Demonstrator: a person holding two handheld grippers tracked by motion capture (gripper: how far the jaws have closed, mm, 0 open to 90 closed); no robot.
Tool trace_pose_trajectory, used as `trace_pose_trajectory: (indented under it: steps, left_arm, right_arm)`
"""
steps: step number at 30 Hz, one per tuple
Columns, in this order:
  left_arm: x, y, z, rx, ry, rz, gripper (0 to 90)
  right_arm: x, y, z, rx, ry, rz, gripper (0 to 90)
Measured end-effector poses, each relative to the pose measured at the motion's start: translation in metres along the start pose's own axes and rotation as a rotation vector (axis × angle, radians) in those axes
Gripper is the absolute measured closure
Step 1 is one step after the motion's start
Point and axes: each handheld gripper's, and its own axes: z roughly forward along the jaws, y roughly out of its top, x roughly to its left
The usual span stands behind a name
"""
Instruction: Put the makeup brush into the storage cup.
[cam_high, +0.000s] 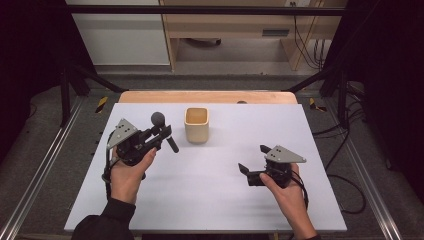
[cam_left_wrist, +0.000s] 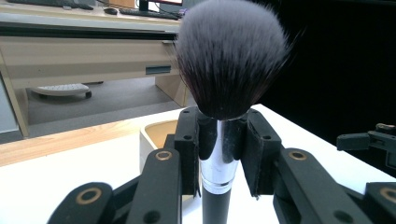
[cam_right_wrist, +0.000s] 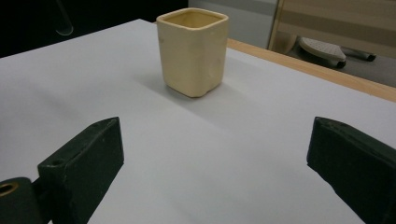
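Observation:
My left gripper (cam_high: 162, 133) is shut on a makeup brush (cam_high: 165, 131) with a dark fluffy head, a silver ferrule and a black handle. It holds the brush above the table's left part, just left of a cream square cup (cam_high: 196, 125). In the left gripper view the brush (cam_left_wrist: 229, 60) stands upright, its ferrule pinched between the pads (cam_left_wrist: 189, 154), with the cup (cam_left_wrist: 159, 135) behind them. My right gripper (cam_high: 253, 161) hovers low at the right, open, nothing between its jaws. The right gripper view looks across the sheet at the cup (cam_right_wrist: 194, 51), which stands upright some way ahead of the gripper (cam_right_wrist: 215, 163).
A white sheet (cam_high: 210, 180) covers the table, with a wooden strip (cam_high: 207, 96) along its far edge. Black frame bars and cables stand around the table. A desk (cam_high: 240, 30) is beyond it on the floor.

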Motion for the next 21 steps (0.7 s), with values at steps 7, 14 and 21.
trace_pose_trajectory:
  steps: [7,14,21]
  left_arm:
    - [0.0,0.005,0.003,0.0,0.0,0.009,70.0]
    - [-0.001,0.014,0.008,0.003,0.005,0.032,70.0]
    - [-0.001,0.028,0.026,0.023,0.016,0.069,69.9]
  right_arm:
    - [-0.007,-0.016,-0.006,-0.015,-0.038,0.03,4.3]
    - [-0.009,-0.031,-0.011,-0.05,-0.085,0.052,6.2]
    - [-0.015,-0.047,-0.015,-0.083,-0.126,0.073,6.0]
